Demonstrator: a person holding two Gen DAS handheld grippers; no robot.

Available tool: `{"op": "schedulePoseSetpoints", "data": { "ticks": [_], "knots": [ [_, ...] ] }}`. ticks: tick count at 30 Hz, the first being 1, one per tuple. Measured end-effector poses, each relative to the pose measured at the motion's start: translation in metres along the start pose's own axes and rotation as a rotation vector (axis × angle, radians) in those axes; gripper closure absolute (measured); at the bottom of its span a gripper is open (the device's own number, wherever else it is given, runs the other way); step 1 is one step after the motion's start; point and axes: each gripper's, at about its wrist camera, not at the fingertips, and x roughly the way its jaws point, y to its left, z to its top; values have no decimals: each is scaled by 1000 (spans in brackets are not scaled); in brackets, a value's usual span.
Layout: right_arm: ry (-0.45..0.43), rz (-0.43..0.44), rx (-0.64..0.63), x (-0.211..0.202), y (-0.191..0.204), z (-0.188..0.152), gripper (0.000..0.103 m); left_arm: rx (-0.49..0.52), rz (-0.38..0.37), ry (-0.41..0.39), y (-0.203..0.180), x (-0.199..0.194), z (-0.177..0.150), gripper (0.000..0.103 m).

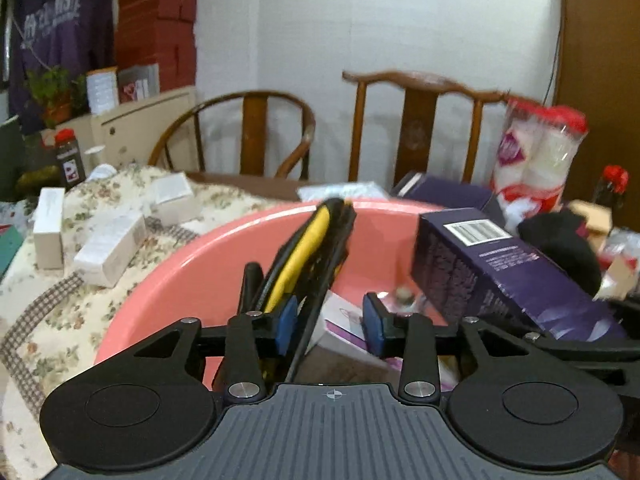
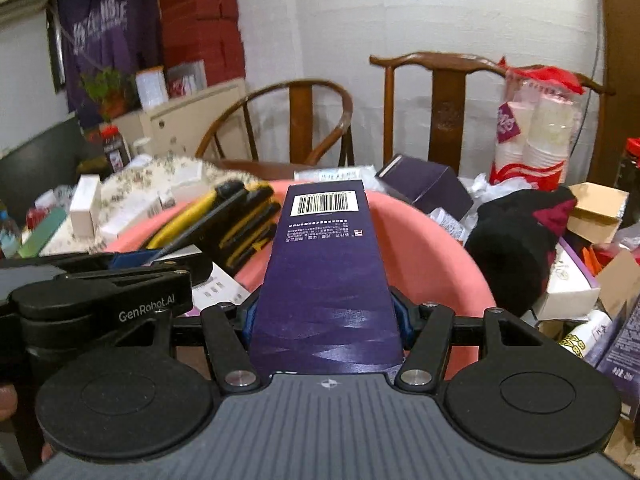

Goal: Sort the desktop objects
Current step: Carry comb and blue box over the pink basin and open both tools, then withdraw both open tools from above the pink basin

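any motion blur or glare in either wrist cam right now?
Left wrist view: motion blur smears the purple box, the cup pack and the chair tops; soft sheen on the pink basin wall. Right wrist view: sharper, barcode bars distinct on the purple box, glossy glare near its base, fisheye bending at edges.

Glossy pink plastic basin; satin purple cardboard box; floral cloth; wooden chair.
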Motion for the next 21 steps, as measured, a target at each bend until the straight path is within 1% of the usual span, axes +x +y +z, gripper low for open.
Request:
{"op": "schedulePoseSetpoints", "data": {
  "ticks": [2, 3, 4, 6, 7, 8, 9, 13, 14, 16, 19, 21],
  "knots": [
    [40, -9, -26, 7, 3, 3, 36, -19, 2, 34, 5, 6, -1, 42],
    [49, -9, -30, 8, 4, 3, 36, -33, -11, 47, 8, 8, -1, 40],
    [49, -12, -34, 7, 4, 3, 35, -47, -26, 58, 12, 10, -1, 35],
    [24, -41, -42, 3, 4, 0, 26, -73, -37, 60, 16, 12, -2, 27],
    [1, -58, -47, 0, 4, -2, 20, -77, -41, 49, 17, 9, -4, 22],
    [-24, -70, -53, -3, 3, -4, 14, -70, -34, 30, 16, 5, -5, 19],
    [-46, -73, -55, -8, 2, -6, 12, -61, -25, 0, 15, 0, -7, 17],
    [-131, -44, -37, -38, -6, -9, 11, -27, -6, -126, 4, -34, -10, 8],
    [-150, -30, -29, -48, -8, -10, 8, -17, 3, -153, 0, -42, -11, 8],
    [-190, -1, -15, -65, -12, -12, 6, 10, 4, -209, -8, -58, -14, 7],
    [-224, 22, 15, -83, -20, -15, 6, 46, 18, -253, -21, -73, -20, 5],
    [-229, 43, 34, -92, -26, -18, 4, 81, 34, -276, -30, -80, -25, 4]
  ]
}}
